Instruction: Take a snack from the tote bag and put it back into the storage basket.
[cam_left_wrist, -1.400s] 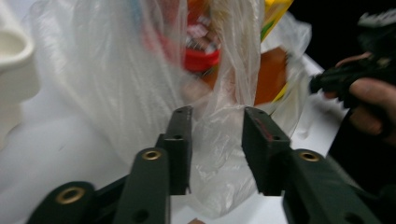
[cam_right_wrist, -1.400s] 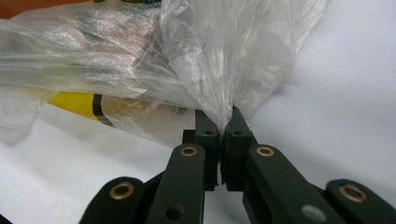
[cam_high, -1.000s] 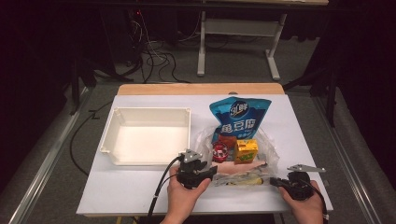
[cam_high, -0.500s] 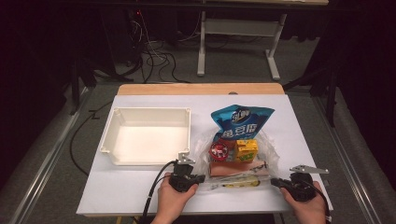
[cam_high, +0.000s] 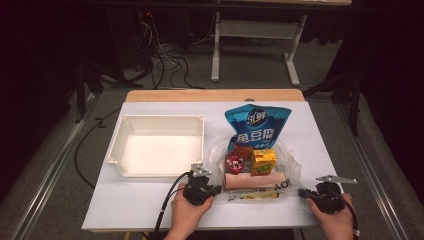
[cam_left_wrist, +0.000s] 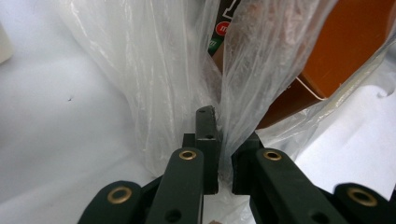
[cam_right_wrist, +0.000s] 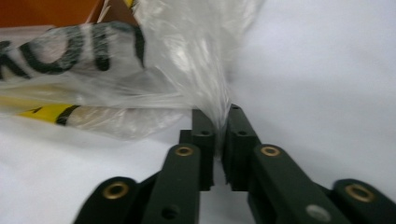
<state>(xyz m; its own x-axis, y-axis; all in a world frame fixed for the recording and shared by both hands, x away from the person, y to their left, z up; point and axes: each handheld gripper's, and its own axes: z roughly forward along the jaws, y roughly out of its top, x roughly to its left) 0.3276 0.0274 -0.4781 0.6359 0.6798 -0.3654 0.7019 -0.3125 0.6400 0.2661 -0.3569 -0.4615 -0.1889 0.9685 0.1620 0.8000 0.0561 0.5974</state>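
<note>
The clear plastic bag (cam_high: 260, 170) of snacks lies on the table (cam_high: 150, 210), at about three o'clock from the empty white tray (cam_high: 162, 145). The left gripper (cam_left_wrist: 212, 140) has just been closing and pinches the bag's near-left edge, while the right gripper (cam_right_wrist: 219, 135) pinches its near-right edge. Both edges are caught, but I think the snacks still must be taken out, since nothing is in the tray yet.
</note>
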